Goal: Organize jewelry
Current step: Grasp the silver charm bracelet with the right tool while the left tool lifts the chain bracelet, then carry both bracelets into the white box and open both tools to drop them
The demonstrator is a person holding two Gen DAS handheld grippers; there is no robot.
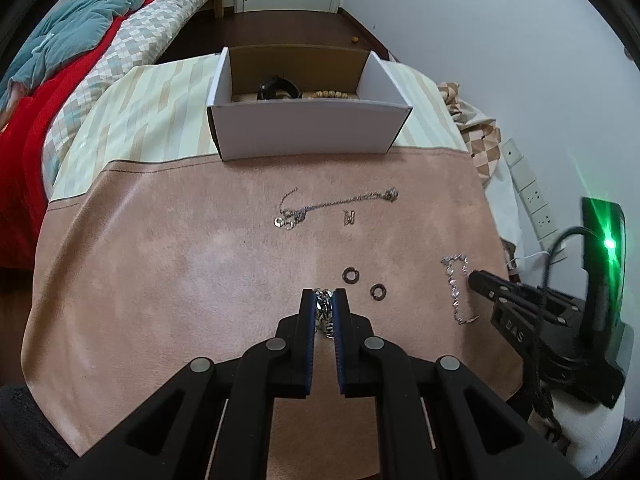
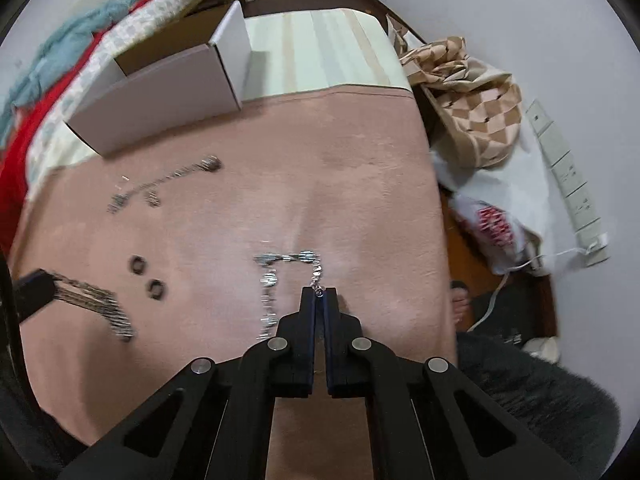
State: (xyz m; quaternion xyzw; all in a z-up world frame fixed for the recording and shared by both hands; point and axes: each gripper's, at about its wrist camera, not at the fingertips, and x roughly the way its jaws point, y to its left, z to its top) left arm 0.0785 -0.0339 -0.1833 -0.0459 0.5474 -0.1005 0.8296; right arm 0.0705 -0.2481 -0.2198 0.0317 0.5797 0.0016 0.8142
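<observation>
Between the jaws of the left gripper (image 1: 324,294) sits a chunky silver chain (image 1: 325,312), pinched at the tips with its links bunched and hanging down in the narrow gap toward the pink cloth (image 1: 180,264) that covers the worktop. In the right wrist view that same chain (image 2: 100,304) trails from the left gripper (image 2: 34,288) near the cloth's left edge, blurred.

The right gripper (image 2: 319,292) has its jaws nearly together, nipping one end of a sparkly bracelet (image 2: 276,276). From the tips the bracelet runs forward, bends left, then comes back along the cloth beside the left jaw, lying in an open hook shape. In the left wrist view the bracelet (image 1: 456,284) lies near the cloth's right edge, with the right gripper (image 1: 474,278) touching its upper end.

Two dark rings (image 1: 351,275) lie just beside each other on the cloth, a little ahead and to the right of the left jaws, between the two grippers. Farther toward the back edge of the cloth stretches a thin necklace (image 1: 336,202), with a small clasp-like piece (image 1: 349,217) just beside it.

At the back, where the pink cloth meets a striped one, stands an open white box (image 1: 308,128). Inside it are a dark band (image 1: 278,87) and a string of wooden beads (image 1: 332,94).
</observation>
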